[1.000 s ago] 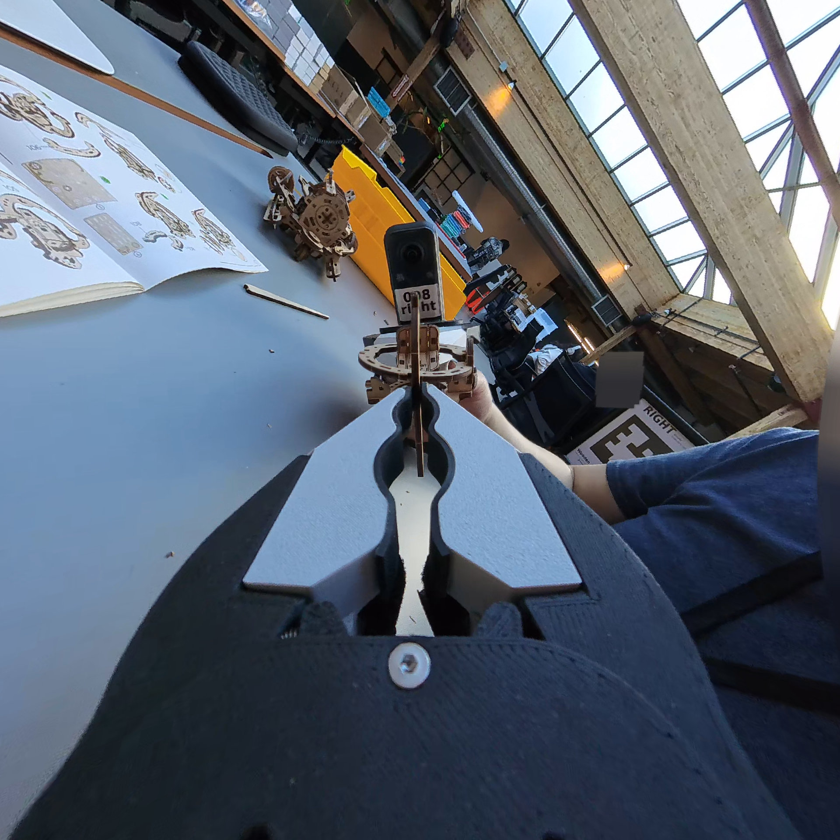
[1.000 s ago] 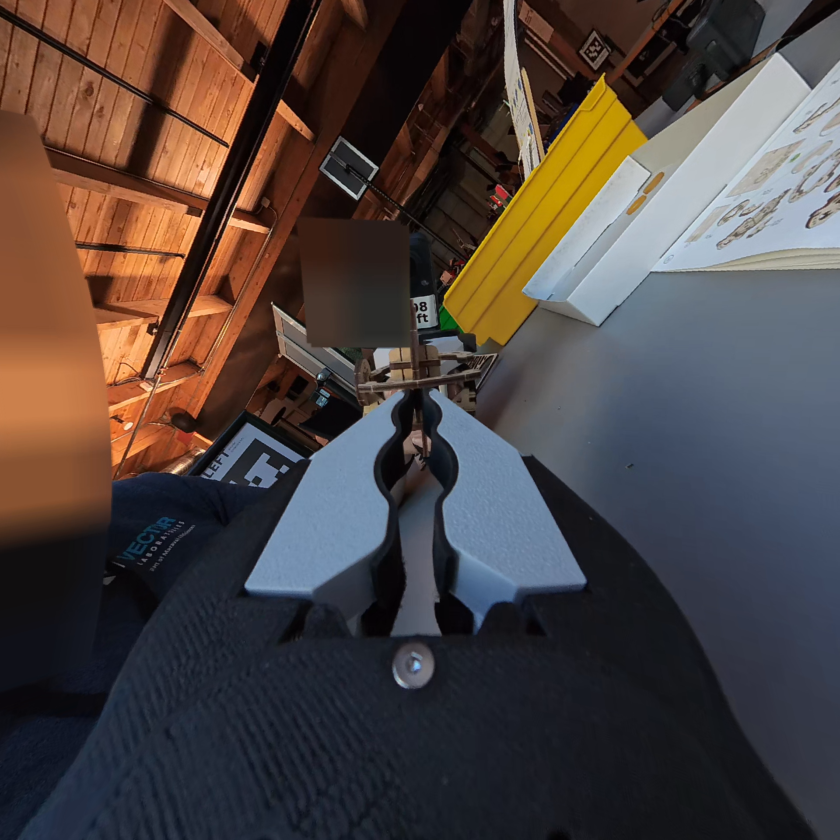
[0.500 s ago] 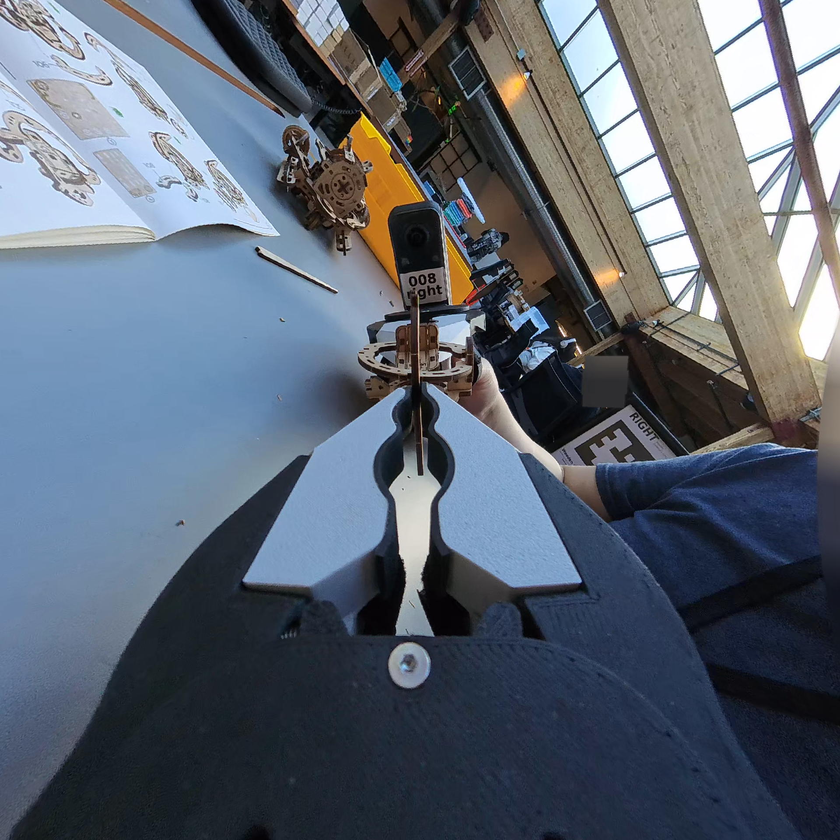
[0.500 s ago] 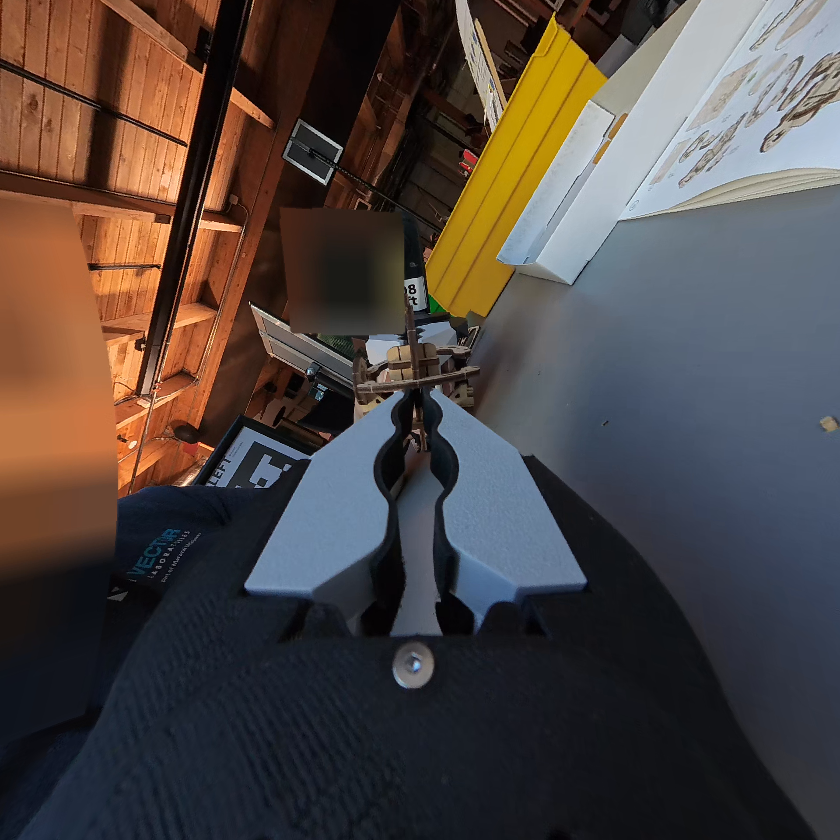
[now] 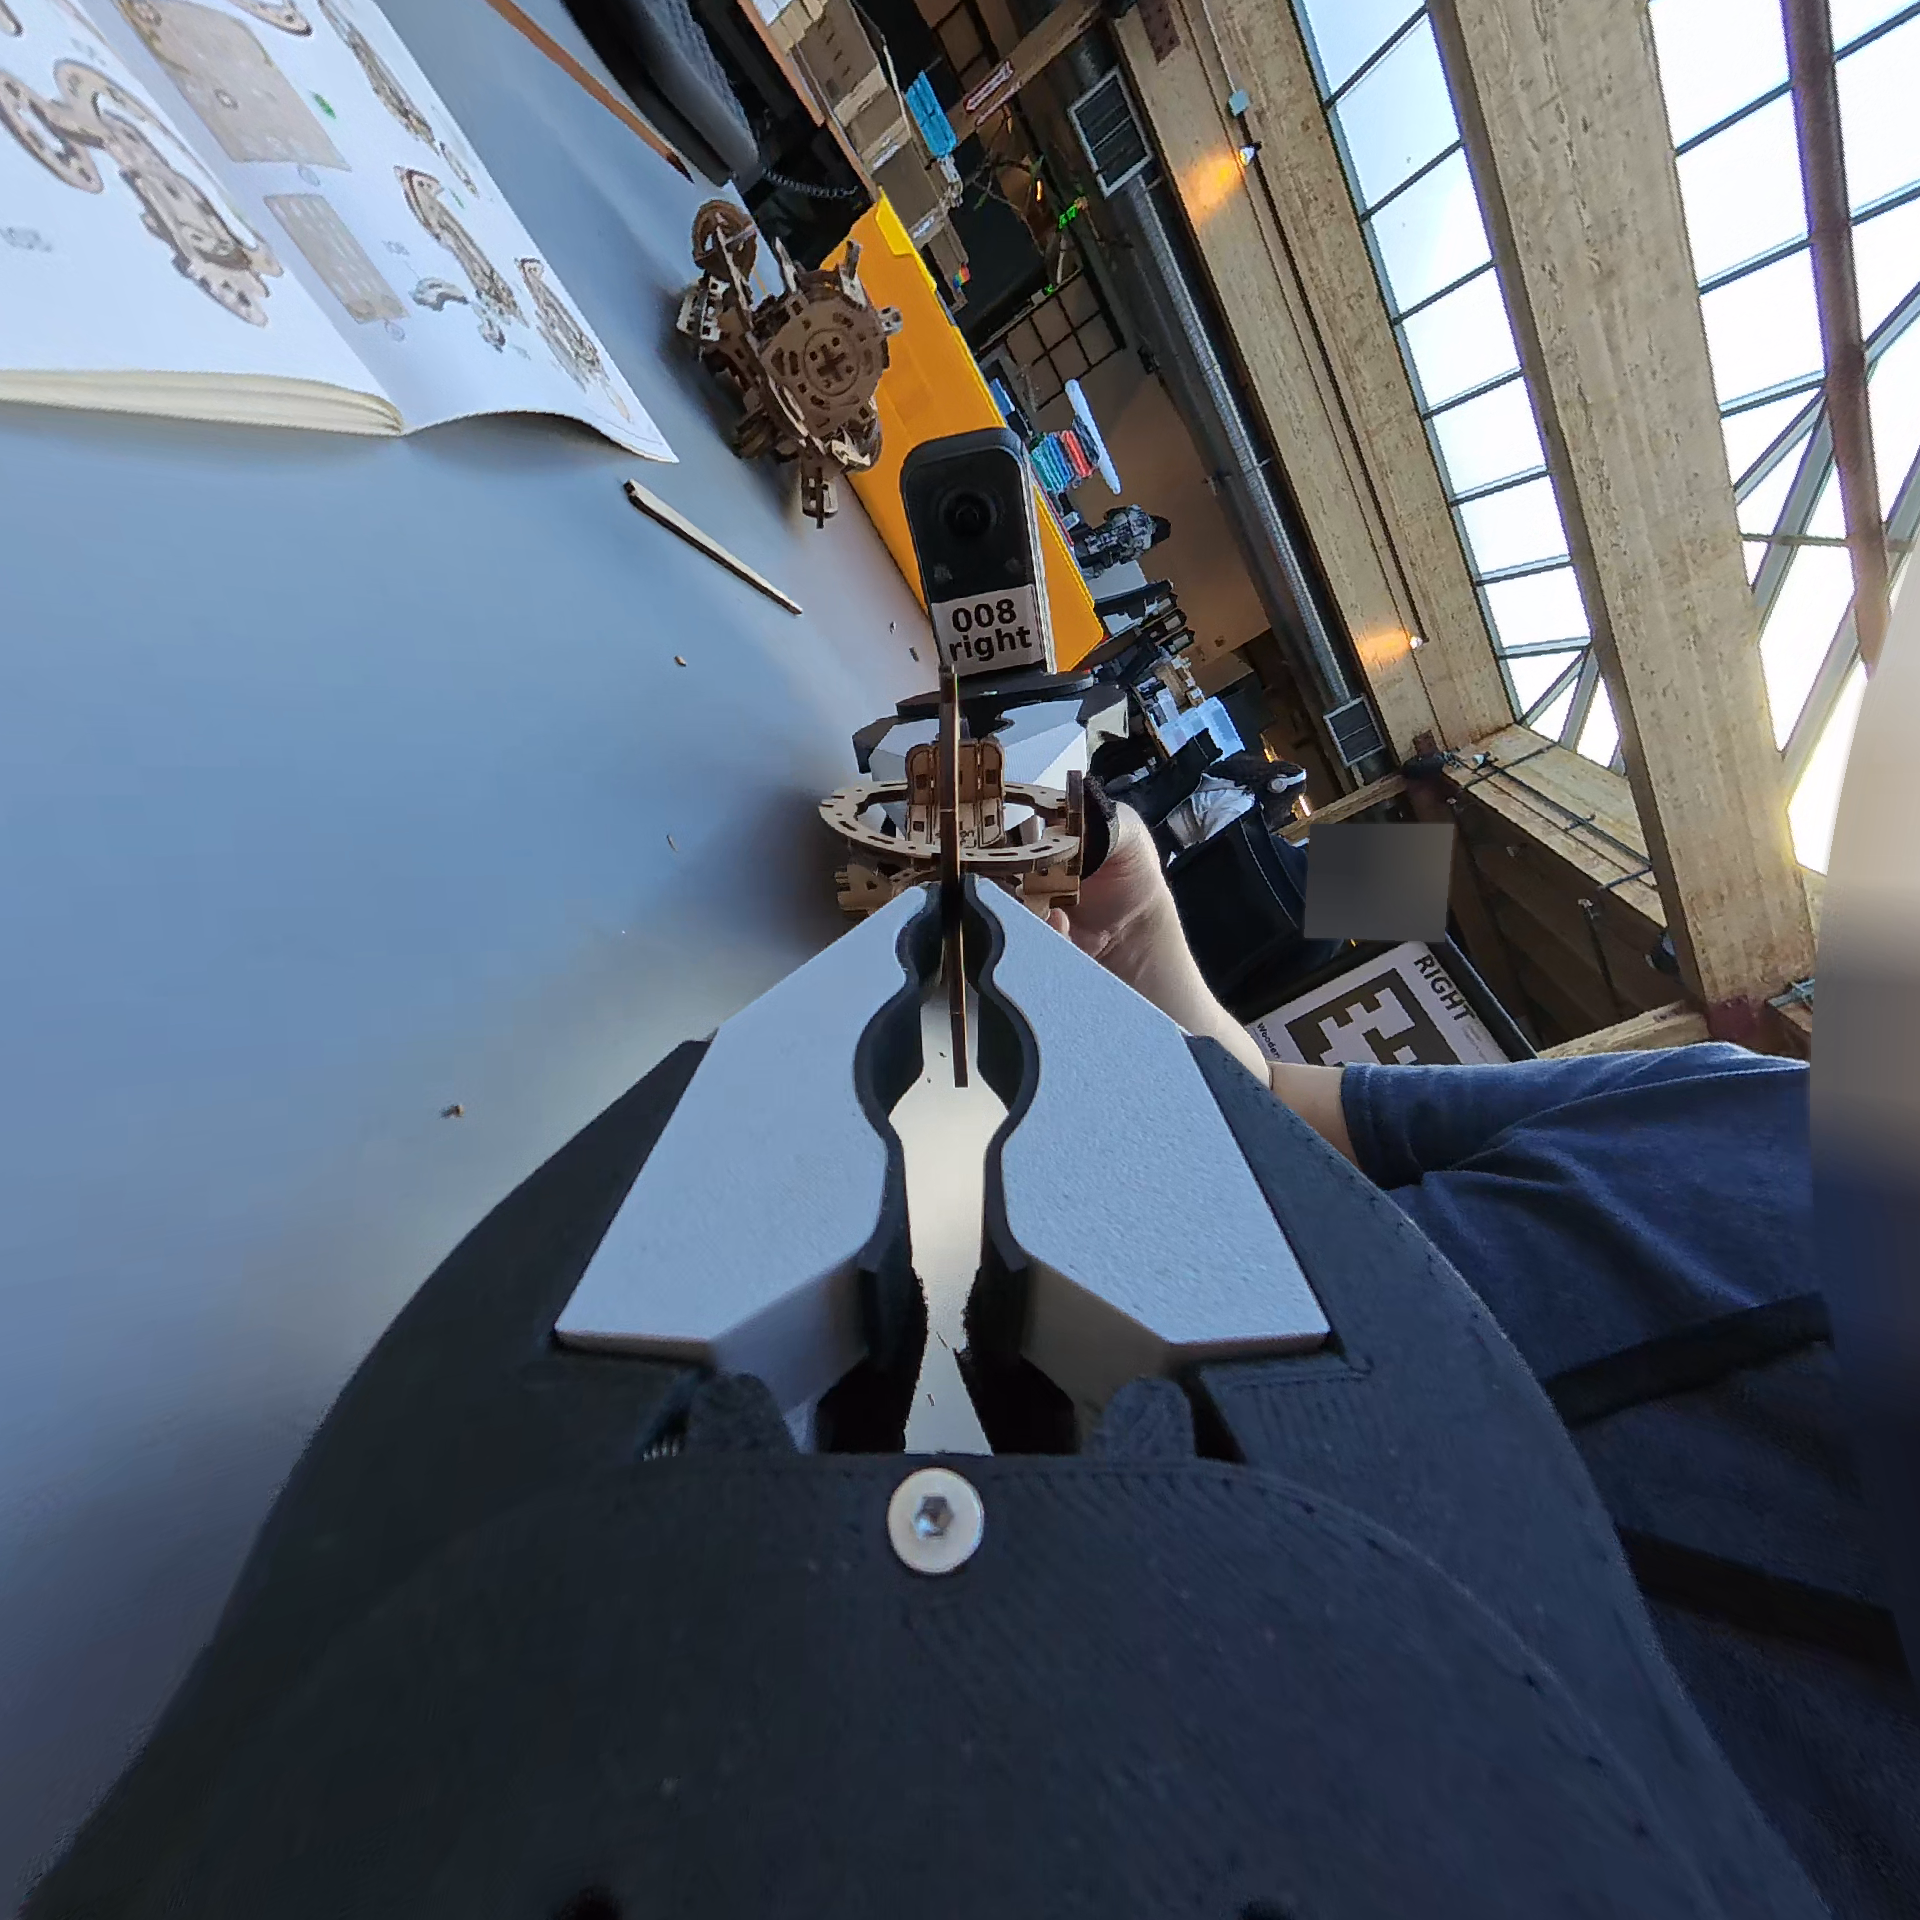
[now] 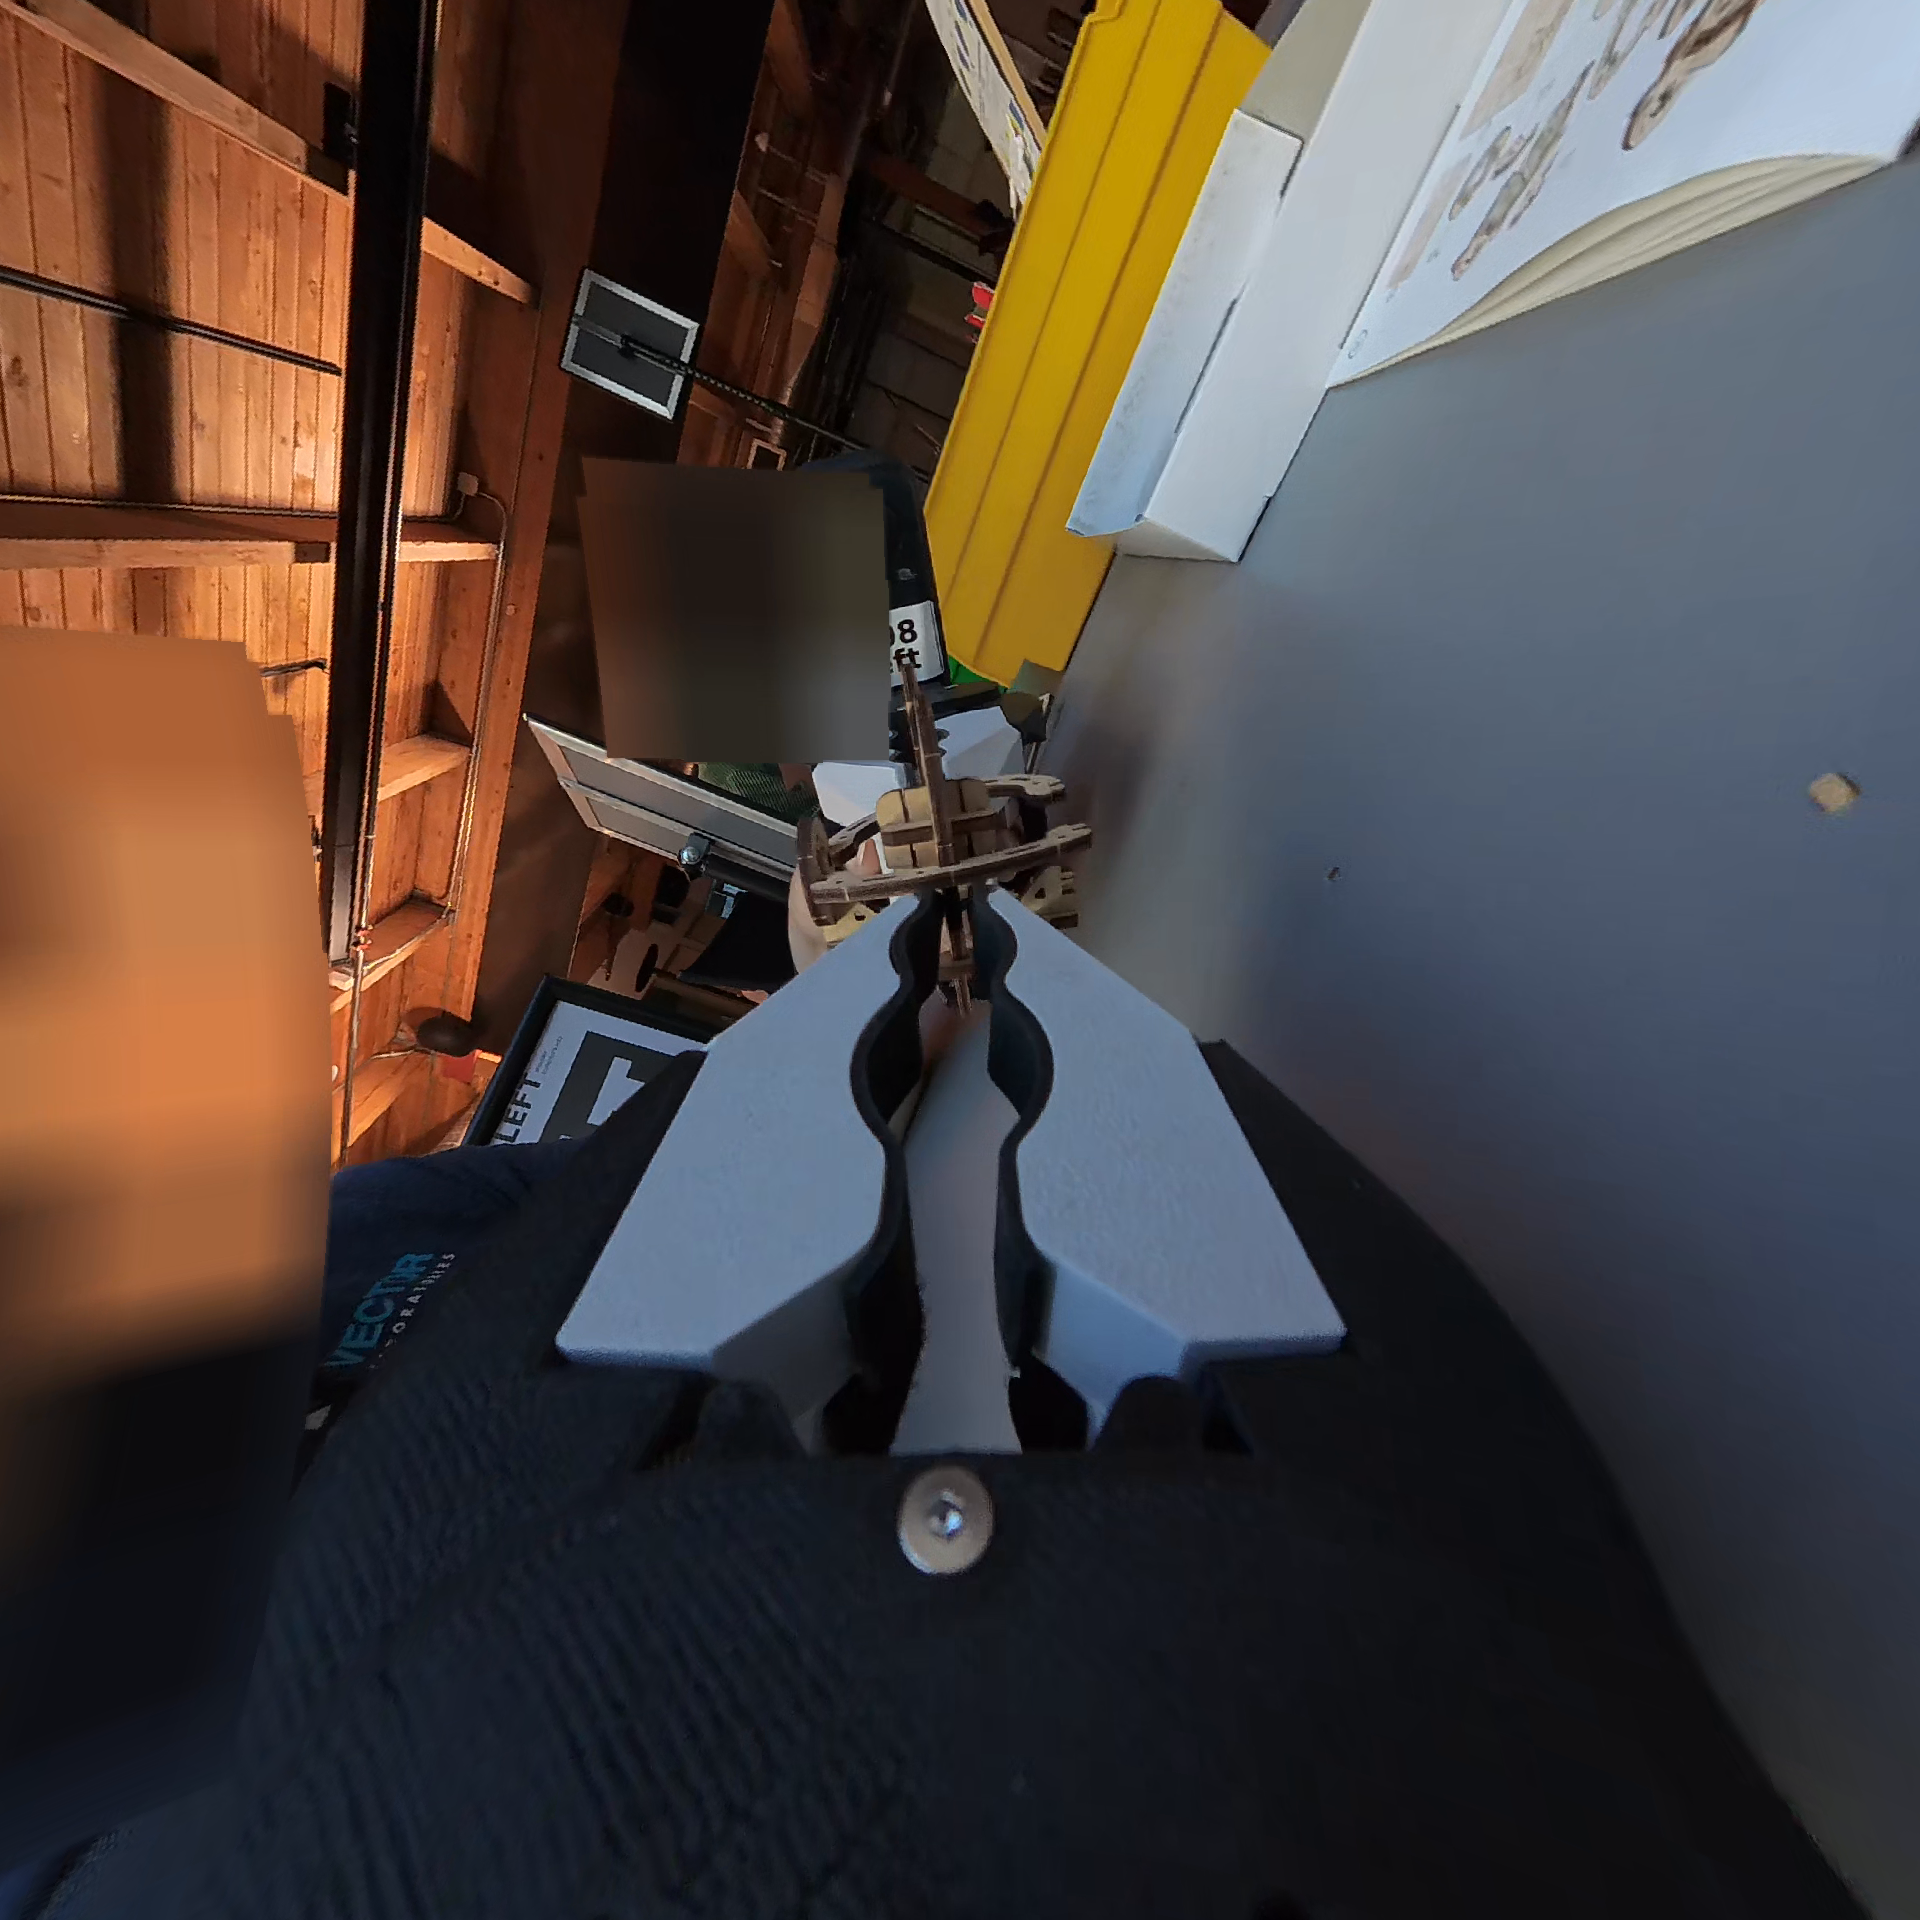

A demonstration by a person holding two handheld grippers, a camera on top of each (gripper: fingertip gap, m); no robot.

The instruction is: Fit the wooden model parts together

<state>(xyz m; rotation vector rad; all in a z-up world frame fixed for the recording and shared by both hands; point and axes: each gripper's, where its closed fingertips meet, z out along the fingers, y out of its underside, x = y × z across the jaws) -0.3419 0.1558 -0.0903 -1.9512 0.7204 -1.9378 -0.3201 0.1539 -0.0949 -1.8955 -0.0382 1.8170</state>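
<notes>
A small wooden model assembly [image 5: 951, 821], a toothed ring around a blocky core, is held above the grey table [image 5: 312, 831] between both grippers. My left gripper [image 5: 951, 891] is shut on a thin flat wooden piece [image 5: 958, 997], seen edge-on, that runs through the ring. My right gripper [image 6: 951, 912] faces it from the other side and is shut on a thin part of the same assembly [image 6: 935, 831]. The right gripper's camera [image 5: 971, 540] shows beyond the assembly. A hand [image 5: 1132, 935] shows behind the model.
A second built wooden model [image 5: 805, 358] stands on the table by a yellow bin [image 5: 935, 343]. An open instruction booklet [image 5: 260, 208] and a wooden stick [image 5: 712, 545] lie nearby. A white box [image 6: 1195, 416] and a small wood chip [image 6: 1834, 792] show in the right wrist view. Less than 4 cm separates the two grippers' tips.
Both grippers stay shut on the assembly and have tilted together. The booklet and second model have slid up in the left view. The table has swung in the right view.
</notes>
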